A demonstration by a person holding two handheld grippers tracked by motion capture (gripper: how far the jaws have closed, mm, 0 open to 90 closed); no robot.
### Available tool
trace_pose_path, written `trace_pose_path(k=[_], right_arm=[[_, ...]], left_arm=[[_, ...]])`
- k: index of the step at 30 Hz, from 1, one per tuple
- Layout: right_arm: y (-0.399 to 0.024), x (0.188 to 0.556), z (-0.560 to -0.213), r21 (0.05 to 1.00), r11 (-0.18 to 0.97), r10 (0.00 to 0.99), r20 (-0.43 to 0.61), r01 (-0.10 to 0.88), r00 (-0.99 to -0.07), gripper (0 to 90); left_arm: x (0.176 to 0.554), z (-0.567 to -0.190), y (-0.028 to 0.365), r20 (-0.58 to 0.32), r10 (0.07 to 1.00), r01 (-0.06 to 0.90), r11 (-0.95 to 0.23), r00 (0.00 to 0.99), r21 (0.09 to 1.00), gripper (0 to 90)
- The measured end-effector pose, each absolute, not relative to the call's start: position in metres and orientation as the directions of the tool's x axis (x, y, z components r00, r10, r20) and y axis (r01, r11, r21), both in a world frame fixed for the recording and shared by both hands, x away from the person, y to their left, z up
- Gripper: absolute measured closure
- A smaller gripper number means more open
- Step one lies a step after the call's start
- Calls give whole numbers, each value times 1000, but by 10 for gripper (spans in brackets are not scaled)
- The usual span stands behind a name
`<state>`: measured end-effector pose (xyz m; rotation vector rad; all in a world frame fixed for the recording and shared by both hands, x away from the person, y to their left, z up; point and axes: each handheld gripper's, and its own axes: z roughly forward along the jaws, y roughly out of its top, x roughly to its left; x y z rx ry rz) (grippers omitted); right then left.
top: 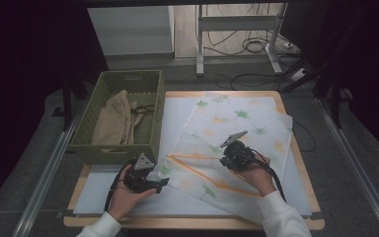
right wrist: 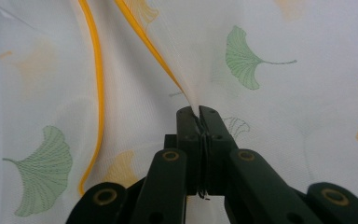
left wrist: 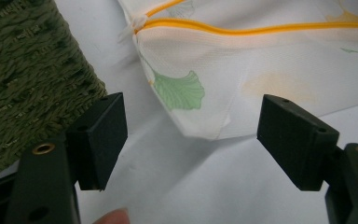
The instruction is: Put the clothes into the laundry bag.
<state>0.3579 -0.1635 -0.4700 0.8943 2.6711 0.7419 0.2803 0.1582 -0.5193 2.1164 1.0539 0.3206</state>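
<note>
Table point(top: 296, 163) from above: a white mesh laundry bag point(top: 237, 133) printed with green and orange ginkgo leaves lies spread across the pale sheet covering it, its orange zipper point(top: 197, 170) running diagonally near my hands. My right gripper point(top: 225, 159) sits on the bag's middle, gripped in my right hand point(top: 256, 175). My left gripper point(top: 162, 184) rests at the bag's near left corner, held by my left hand point(top: 126, 195). A green woven basket point(top: 150, 118) stands at the table's left rear with a beige cloth point(top: 112, 121) piled inside it.

Left gripper view: my jaws stand wide apart over the white sheet, nothing between them. The bag's corner point(left wrist: 200, 126), with one green leaf on it, lies just ahead of the gap, and the zipper point(left wrist: 261, 29) ends at a small white pull point(left wrist: 133, 29). The basket's wall point(left wrist: 28, 79) rises just beside my left-hand jaw.

Right gripper view: my jaws are pressed together on a pinch of the bag's mesh point(right wrist: 193, 105), drawing the fabric point(right wrist: 284, 93) up into a ridge. The zipper's two orange lines point(right wrist: 97, 88) run away to the left of the pinch
</note>
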Motion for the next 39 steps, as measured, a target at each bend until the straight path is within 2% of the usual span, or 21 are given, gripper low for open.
trace_pose_path(k=[39], right_arm=[[-172,358,-432,617,642,622,-74,455,-779,867]], left_arm=[[267,-509,150,-109,738,552,-389,666,738,235]])
